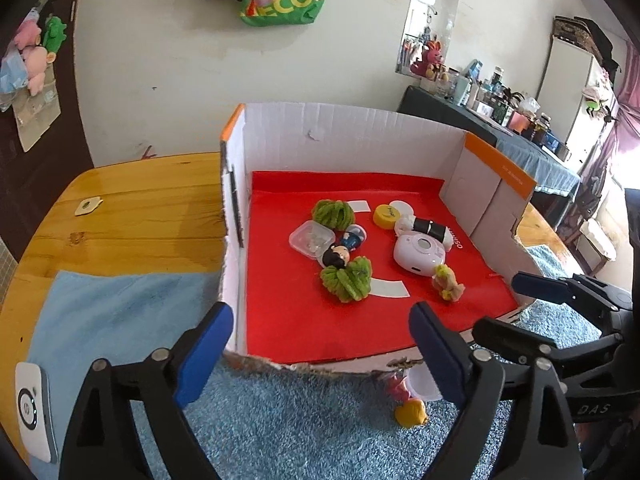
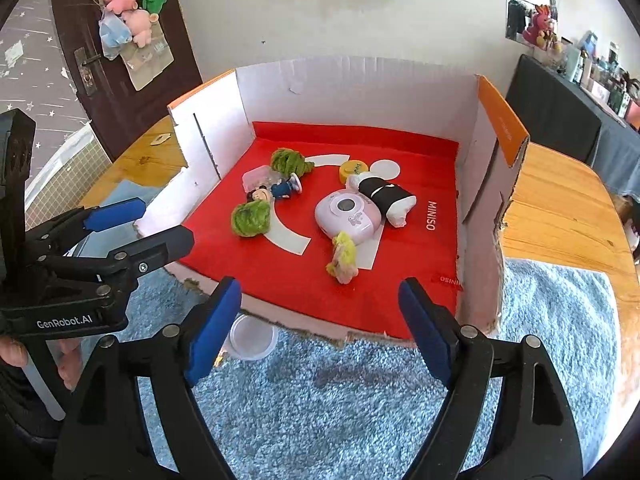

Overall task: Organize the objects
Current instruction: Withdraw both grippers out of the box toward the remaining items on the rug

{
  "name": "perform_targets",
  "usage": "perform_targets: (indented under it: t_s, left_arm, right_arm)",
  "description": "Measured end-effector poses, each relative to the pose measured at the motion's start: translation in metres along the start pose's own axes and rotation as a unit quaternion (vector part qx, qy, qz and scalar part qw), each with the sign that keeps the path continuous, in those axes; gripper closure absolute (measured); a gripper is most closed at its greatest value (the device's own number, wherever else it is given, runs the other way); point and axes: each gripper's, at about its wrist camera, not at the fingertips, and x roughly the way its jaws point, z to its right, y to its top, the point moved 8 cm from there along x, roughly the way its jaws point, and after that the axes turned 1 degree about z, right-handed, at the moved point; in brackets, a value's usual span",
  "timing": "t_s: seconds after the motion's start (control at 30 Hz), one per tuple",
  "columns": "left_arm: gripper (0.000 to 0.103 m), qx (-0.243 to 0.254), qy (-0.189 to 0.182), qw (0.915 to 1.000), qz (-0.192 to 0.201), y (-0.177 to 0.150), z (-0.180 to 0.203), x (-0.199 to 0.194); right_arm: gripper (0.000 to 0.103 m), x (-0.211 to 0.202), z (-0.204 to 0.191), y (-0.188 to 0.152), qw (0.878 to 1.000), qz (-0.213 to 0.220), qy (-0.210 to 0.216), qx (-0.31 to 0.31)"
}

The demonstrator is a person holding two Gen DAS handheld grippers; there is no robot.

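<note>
An open white cardboard box [image 1: 352, 136] with a red lining [image 2: 436, 312] holds two green pompoms [image 1: 347, 278], a black-haired figurine [image 1: 337, 257], a clear case [image 1: 311, 238], a pink toy camera [image 1: 418, 251], a yellow cap [image 1: 387, 216], a black-and-white toy [image 2: 386, 196] and a small doll [image 2: 343, 256]. My left gripper [image 1: 320, 354] is open and empty at the box's near left corner. My right gripper [image 2: 320, 326] is open and empty at the box's near edge. On the blue mat in front lie a yellow toy [image 1: 410, 413] and a clear round lid [image 2: 253, 338].
The box stands on a wooden table [image 1: 132, 216] with a blue fuzzy mat [image 2: 340, 408]. A white device [image 1: 33, 412] lies at the mat's left. A small tag [image 1: 86, 207] lies on the wood. A cluttered dark counter [image 1: 500, 120] stands at the back right.
</note>
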Motion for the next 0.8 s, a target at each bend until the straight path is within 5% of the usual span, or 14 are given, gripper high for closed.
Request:
perform_targets:
  t_s: [0.8]
  left_arm:
    - [0.000,0.002,0.017,0.9997,0.019,-0.020,0.003,-0.028]
  right_arm:
    - [0.007,-0.026,-0.011,-0.027,1.000,0.015,-0.004,-0.003]
